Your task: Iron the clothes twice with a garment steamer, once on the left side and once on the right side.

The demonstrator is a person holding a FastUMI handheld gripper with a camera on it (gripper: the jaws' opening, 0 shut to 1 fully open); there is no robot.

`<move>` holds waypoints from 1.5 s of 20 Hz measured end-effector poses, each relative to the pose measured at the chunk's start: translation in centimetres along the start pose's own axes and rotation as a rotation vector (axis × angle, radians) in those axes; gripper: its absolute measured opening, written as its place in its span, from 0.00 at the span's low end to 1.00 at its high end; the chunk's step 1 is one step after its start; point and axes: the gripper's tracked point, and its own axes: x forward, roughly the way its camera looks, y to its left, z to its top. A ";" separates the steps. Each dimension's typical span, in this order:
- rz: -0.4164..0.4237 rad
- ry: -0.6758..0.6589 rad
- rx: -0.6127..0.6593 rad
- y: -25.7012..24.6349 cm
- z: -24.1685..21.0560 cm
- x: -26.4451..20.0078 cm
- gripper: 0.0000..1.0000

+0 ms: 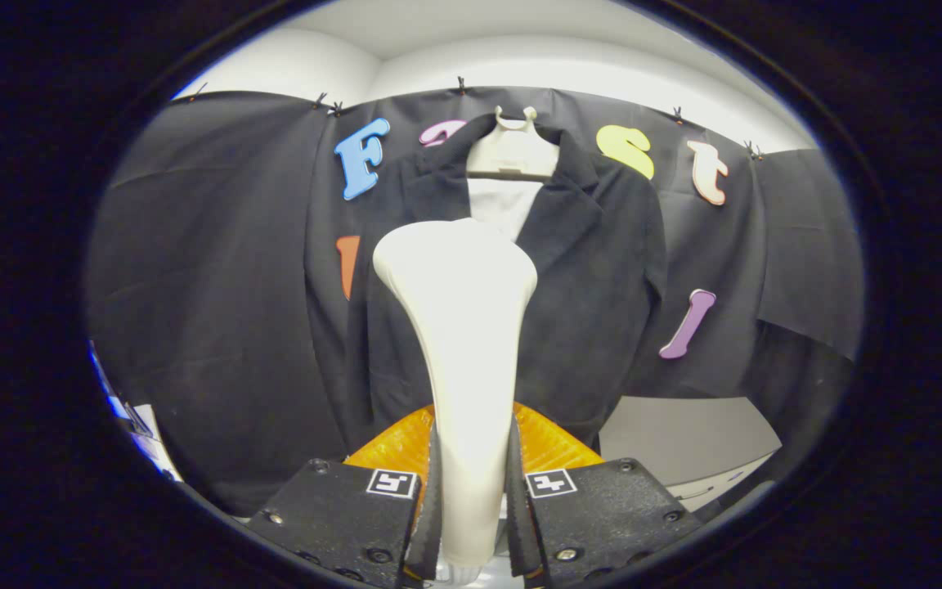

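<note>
- Gripper (471,499) fingers are pinched on the slim neck of the garment steamer (459,327), one finger pressed to each side of its handle, so the appliance stands upright between them and cannot roll in the grasp.
- Holding it low on the narrow part leaves the broad head free above the fingers; that head points away toward the clothing, which I judge is the attitude needed for steam to reach cloth.
- An orange translucent part (553,446), ribbed, shows behind the handle just above the fingers; it is probably the steamer's water tank, though I cannot be sure.
- Beyond the head hangs the dark jacket (602,270), the garment to be ironed, open at the front over a pale panel (504,204) and carried on a light hanger (513,151) hooked at the top of the wall.
- Steamer head sits before the jacket's front, over the lapel area toward its left half as seen past the fingers; whether it touches the cloth cannot be told.
- Jacket hangs flat and vertical, which suits long top-to-bottom strokes on each side.
- Black cloth (217,286) lines the booth wall behind the jacket, clipped along its upper edge.
- Above it runs a white wall (520,74), and below the cloth at the far side a pale surface (684,446) shows.
</note>
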 end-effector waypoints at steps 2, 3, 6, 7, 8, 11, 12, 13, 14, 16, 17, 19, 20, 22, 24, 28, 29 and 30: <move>0.005 -0.014 -0.015 1.4 1.6 0.5 0.35; 0.008 -0.021 -0.022 2.1 2.4 0.7 0.35; 0.003 -0.043 -0.043 3.8 4.6 2.3 0.35; 0.001 -0.047 -0.051 4.3 5.4 3.0 0.35; -0.005 -0.043 -0.060 4.8 5.9 3.6 0.35; -0.033 -0.037 -0.075 5.5 7.0 5.7 0.35; -0.033 -0.029 -0.075 5.8 7.0 6.3 0.35; -0.031 -0.019 -0.075 6.2 6.9 6.8 0.35; -0.032 -0.010 -0.081 6.3 6.6 7.2 0.35; -0.033 0.015 -0.091 6.4 5.5 7.9 0.35; -0.031 0.027 -0.089 6.5 4.9 8.1 0.35; -0.033 0.047 -0.098 6.3 3.6 8.5 0.35; -0.032 0.057 -0.102 6.3 2.9 8.7 0.35; -0.033 0.078 -0.109 6.0 1.3 8.9 0.35; -0.032 0.102 -0.114 5.9 -0.5 9.1 0.35; -0.031 0.152 -0.127 5.6 -4.3 9.2 0.35; -0.030 0.164 -0.126 5.6 -5.2 9.3 0.35; -0.031 0.178 -0.129 5.5 -6.1 9.3 0.35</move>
